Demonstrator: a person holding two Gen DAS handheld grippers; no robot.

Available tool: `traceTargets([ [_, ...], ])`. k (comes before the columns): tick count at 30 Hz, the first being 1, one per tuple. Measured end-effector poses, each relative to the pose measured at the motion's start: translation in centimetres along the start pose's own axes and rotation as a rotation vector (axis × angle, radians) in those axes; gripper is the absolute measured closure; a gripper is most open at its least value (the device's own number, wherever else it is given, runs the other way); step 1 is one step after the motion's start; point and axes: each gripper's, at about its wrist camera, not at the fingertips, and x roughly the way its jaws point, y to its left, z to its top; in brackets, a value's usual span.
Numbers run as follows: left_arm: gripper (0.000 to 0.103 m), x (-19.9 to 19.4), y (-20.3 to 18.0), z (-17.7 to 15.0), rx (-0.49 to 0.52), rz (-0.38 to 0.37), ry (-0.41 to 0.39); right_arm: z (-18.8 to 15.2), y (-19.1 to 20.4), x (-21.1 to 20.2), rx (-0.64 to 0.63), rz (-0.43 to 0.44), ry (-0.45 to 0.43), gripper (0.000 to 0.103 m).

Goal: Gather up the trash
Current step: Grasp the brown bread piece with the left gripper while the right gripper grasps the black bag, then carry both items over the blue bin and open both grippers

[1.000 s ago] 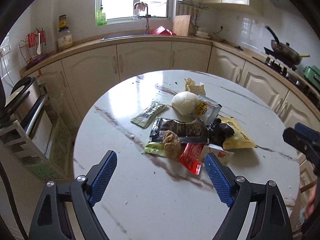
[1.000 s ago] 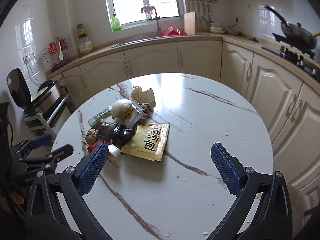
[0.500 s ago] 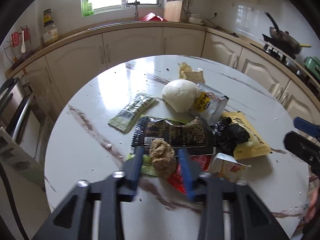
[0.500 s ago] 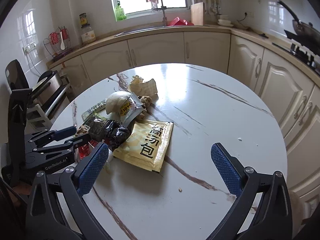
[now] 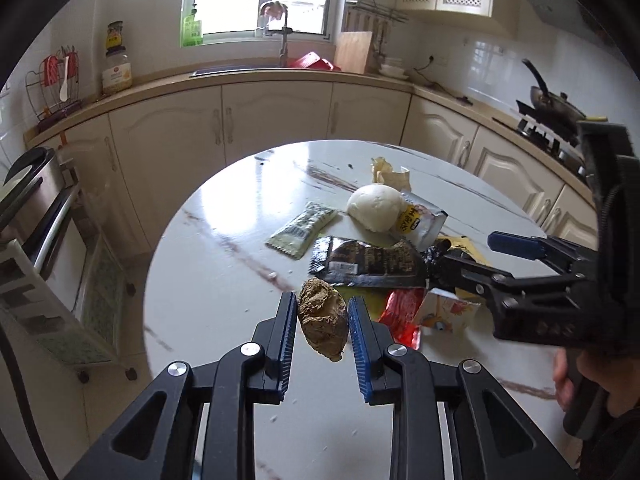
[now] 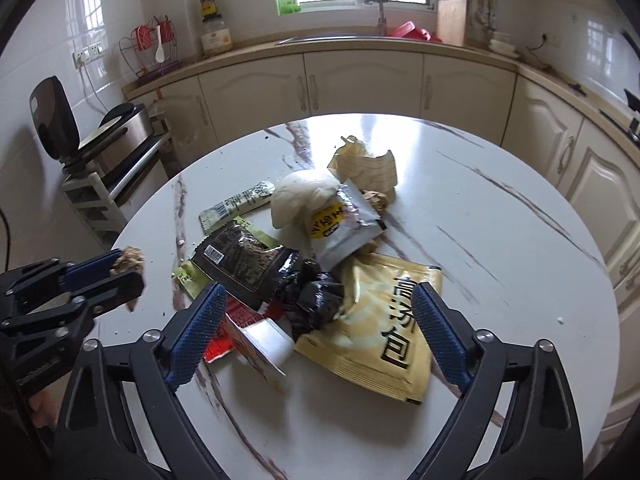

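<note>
Holding a crumpled brown wad (image 5: 322,322) between its blue pads, my left gripper (image 5: 322,312) is closed down to the wad's width and carries it clear of the round marble table (image 5: 224,264). In the right wrist view the same wad (image 6: 127,259) shows at the left gripper's tips, off to the left of the trash pile and near the table's edge.

My right gripper (image 6: 316,316) stands wide open and holds nothing. It hangs over the near side of the pile, one finger above the red wrapper (image 6: 218,346), the other above the yellow sachet (image 6: 380,332). From the left wrist view I cannot say whether its fingers touch the pile or only hover.

Taking the white bun-shaped lump (image 6: 302,200) as the reference: a silver pouch with a yellow label (image 6: 344,228) leans against its right side. A crumpled cream paper (image 6: 366,166) lies just behind it. A narrow green sachet (image 6: 236,204) lies to its left. A black snack wrapper (image 6: 240,260) lies in front of it, over a lime-green packet (image 6: 188,280). A knotted black plastic scrap (image 6: 316,296) sits in front of the lump, between the black wrapper and the yellow sachet. A small torn carton (image 6: 260,344) lies nearest me, beside the red wrapper.
</note>
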Motion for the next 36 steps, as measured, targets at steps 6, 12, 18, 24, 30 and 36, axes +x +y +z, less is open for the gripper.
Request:
traceTargets([
  [6,0.08,-2.5,2.0,-1.6,-0.024,0.011,0.002,-0.3,0.5,1.5,-0.015,-0.015,0.027,0.035],
  [12,0.08,-3.9,2.4,-2.4,-0.031,0.0,0.01,-0.7,-0.2,1.4,-0.022,-0.02,0.02,0.066],
  [18,0.08,-5.8,2.8,-3.2,-0.052,-0.019,-0.002,-0.8,-0.8,-0.4,-0.011,-0.028,-0.015,0.086],
  [24,0.08,-8.7,3.8,-4.5,-0.069,-0.016,-0.023,-1.0,-1.2,-2.8,0.006,-0.073,-0.054,0.087],
  [30,0.08,-12.5,6.4,-7.3,-0.11,0.015,-0.037,-0.8,1.0,-7.0,-0.003,-0.051,-0.132,0.087],
  [36,0.08,-15.3,10.8,-11.4,-0.177,0.075,-0.005,-0.4,8.9,-9.8,-0.09,0.138,-0.178,0.086],
])
